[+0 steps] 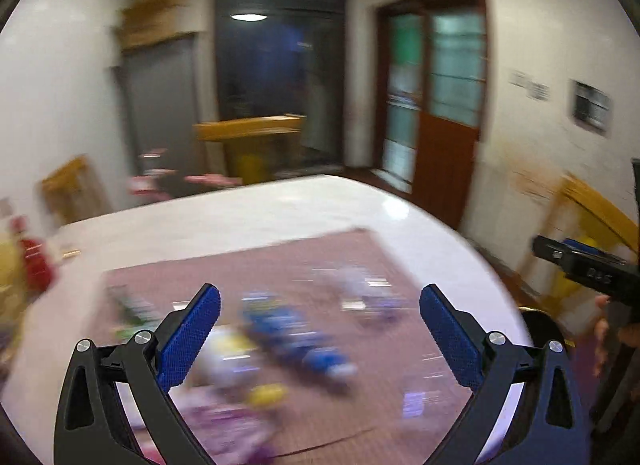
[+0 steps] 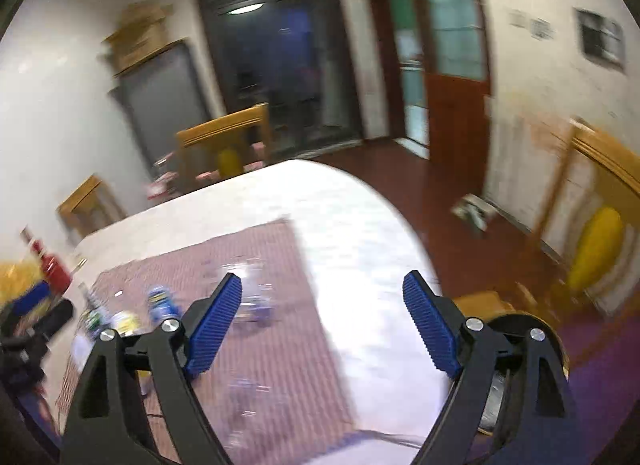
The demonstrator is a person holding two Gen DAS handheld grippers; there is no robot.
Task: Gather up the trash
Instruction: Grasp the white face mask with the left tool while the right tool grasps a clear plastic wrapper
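The left gripper (image 1: 320, 339) hangs above a brown mat (image 1: 360, 265) on a white table (image 1: 248, 209), its blue pads spread wide with nothing between them. The trash (image 1: 288, 329), a blurred scatter of blue, yellow and purple wrappers, lies on the mat below and just beyond its fingers. The right gripper (image 2: 322, 323) is spread too, empty, over the mat's right edge, with the wrappers off to its left.

Blurred wrappers (image 1: 296, 333), blue, yellow, white and purple, were seen scattered across a brown woven mat (image 1: 360, 257) in the lower centre of the left wrist frame. Their exact kinds could not be made out through the blur.
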